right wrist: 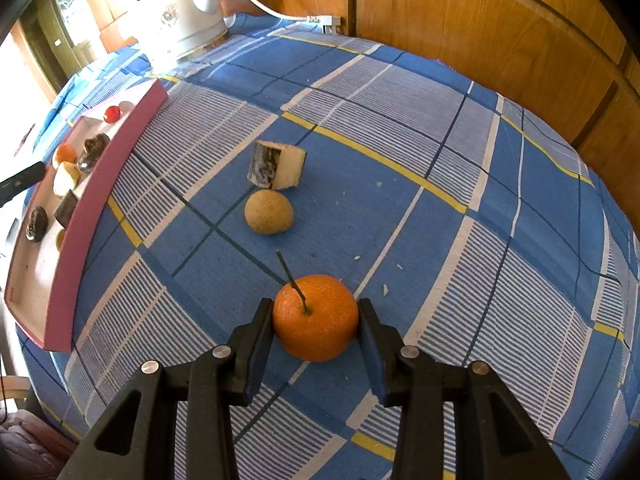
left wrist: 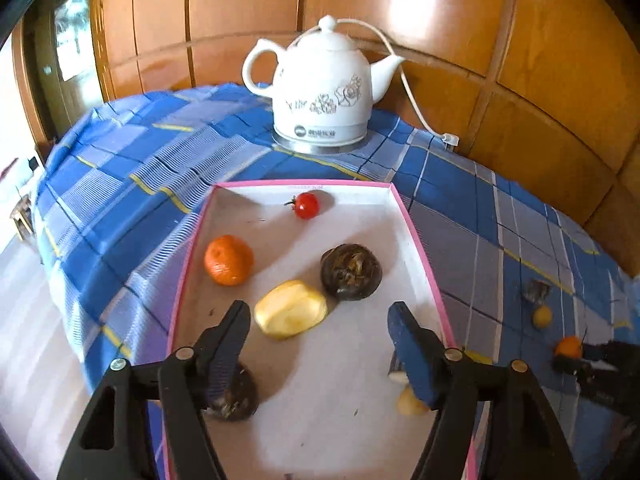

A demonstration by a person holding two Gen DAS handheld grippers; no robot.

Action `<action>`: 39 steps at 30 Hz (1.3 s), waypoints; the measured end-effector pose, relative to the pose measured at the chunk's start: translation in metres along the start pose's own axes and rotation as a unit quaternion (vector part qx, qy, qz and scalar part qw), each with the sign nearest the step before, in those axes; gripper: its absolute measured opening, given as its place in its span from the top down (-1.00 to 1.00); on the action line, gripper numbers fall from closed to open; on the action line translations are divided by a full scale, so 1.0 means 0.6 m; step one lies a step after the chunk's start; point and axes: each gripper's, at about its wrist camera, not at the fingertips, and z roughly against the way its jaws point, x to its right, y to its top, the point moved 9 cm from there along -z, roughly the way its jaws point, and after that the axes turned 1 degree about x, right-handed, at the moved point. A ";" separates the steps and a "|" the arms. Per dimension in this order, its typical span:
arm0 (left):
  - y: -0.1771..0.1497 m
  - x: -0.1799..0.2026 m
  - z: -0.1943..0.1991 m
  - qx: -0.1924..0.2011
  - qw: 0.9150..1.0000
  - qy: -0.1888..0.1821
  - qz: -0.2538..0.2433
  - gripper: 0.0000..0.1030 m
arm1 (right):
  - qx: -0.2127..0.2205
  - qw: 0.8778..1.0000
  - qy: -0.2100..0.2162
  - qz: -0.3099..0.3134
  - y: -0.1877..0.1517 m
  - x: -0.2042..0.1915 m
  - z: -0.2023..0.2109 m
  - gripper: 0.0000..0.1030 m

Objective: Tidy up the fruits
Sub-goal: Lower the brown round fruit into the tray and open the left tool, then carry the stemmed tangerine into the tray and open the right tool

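Observation:
A pink-rimmed white tray (left wrist: 416, 236) holds a cherry tomato (left wrist: 306, 205), a tangerine (left wrist: 228, 260), a yellow peeled fruit (left wrist: 291, 309), a dark round fruit (left wrist: 351, 271), another dark one (left wrist: 236, 396) and small pieces. My left gripper (left wrist: 320, 320) hovers open and empty over the tray's near end. My right gripper (right wrist: 316, 312) has its fingers closed against both sides of a stemmed tangerine (right wrist: 316, 322) on the blue checked cloth. A tan round fruit (right wrist: 268, 212) and a cut wedge (right wrist: 276, 166) lie beyond it. The tray also shows in the right wrist view (right wrist: 100, 208).
A white ceramic kettle (left wrist: 320, 88) with its cord (left wrist: 412, 96) stands behind the tray, against a wooden panel wall (left wrist: 540, 60). The table's left edge (left wrist: 60, 240) drops off to the floor. Small crumbs lie on the cloth near the tangerine.

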 end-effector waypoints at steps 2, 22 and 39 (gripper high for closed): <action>-0.004 -0.001 0.016 0.013 1.000 0.003 -0.002 -0.51 | -0.003 1.000 -0.003 0.003 -0.002 -0.002 -0.003 0.20; -0.044 0.024 0.071 0.030 0.999 -0.003 -0.034 -0.69 | -0.004 1.000 0.012 -0.019 0.000 0.003 0.000 0.17; -0.057 0.025 0.074 0.025 0.999 0.001 -0.038 -0.80 | 0.001 1.000 0.003 -0.011 0.001 0.008 0.008 0.20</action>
